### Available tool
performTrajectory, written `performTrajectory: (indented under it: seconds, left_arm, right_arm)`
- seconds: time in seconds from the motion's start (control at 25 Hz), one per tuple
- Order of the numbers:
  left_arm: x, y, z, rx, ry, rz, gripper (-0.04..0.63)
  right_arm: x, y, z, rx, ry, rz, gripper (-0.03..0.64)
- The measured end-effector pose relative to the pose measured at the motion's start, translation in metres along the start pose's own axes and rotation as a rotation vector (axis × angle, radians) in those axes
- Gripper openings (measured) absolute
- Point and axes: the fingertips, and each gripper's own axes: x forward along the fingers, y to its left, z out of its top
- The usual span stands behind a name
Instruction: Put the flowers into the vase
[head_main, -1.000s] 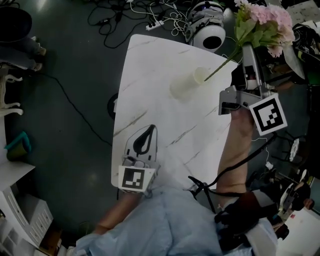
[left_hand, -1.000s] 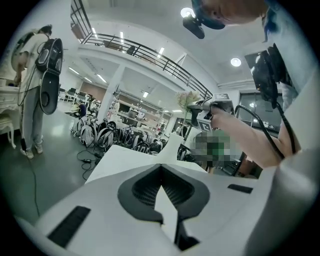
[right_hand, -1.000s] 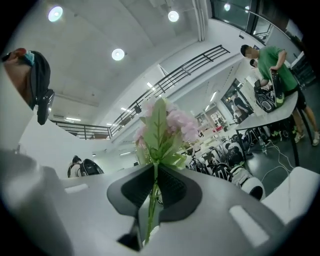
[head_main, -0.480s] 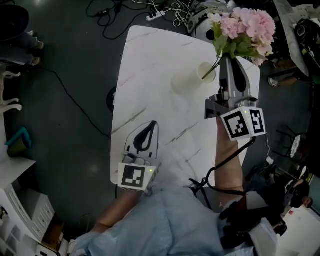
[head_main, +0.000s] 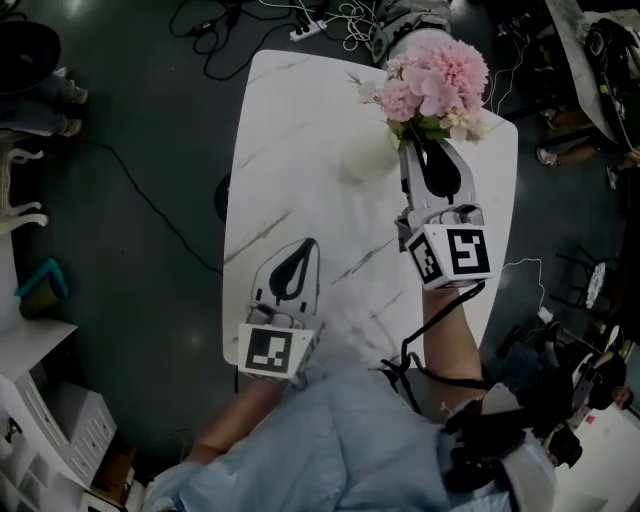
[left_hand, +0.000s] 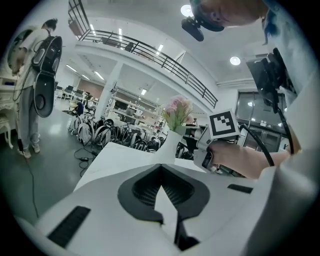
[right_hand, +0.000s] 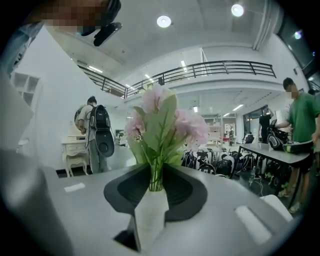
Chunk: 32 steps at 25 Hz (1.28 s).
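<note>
A bunch of pink flowers (head_main: 430, 85) with green stems stands upright in the white vase (head_main: 368, 158) near the far side of the white marble table (head_main: 300, 120). My right gripper (head_main: 408, 140) reaches in from the near side. Its jaws have just been opening and stand slightly apart, with the stems between their tips. In the right gripper view the flowers (right_hand: 165, 120) rise from the vase (right_hand: 150, 212) straight ahead of the right gripper (right_hand: 151, 182). My left gripper (head_main: 300, 250) lies shut and holds nothing near the table's front left edge. From the left gripper (left_hand: 161, 167) the flowers (left_hand: 176, 112) show far off.
Cables and a power strip (head_main: 300, 35) lie on the dark floor beyond the table. White furniture (head_main: 20, 210) stands at the left. A person with a backpack (right_hand: 97, 132) and a person in green (right_hand: 302, 125) stand in the room behind.
My right gripper has come down and to the left with the flowers. The stems went from slanting over the vase's mouth to standing upright in it. The left gripper has not moved.
</note>
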Motion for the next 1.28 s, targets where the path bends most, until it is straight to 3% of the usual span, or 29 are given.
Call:
performTrajectory:
  seconds: [0.24, 0.64, 0.88, 1.04, 1.28]
  left_arm:
    - [-0.006, -0.006, 0.002, 0.016, -0.007, 0.0, 0.005]
    - [-0.015, -0.026, 0.009, 0.086, -0.04, -0.023, 0.005]
    - [-0.025, -0.052, 0.012, 0.12, -0.043, -0.042, 0.005]
    - [-0.028, -0.076, 0.019, 0.168, -0.051, -0.052, 0.005]
    - [-0.04, -0.109, 0.036, 0.278, -0.127, -0.039, 0.005]
  right_arm:
    - [-0.008, 0.003, -0.001, 0.034, 0.057, 0.034, 0.13]
    - [-0.042, 0.007, -0.01, 0.083, 0.087, 0.019, 0.143]
    - [-0.088, 0.014, -0.026, 0.168, 0.114, 0.004, 0.141]
    - [-0.123, 0.018, -0.032, 0.227, 0.106, 0.016, 0.105]
    - [-0.178, 0.03, -0.028, 0.248, 0.075, 0.01, 0.011]
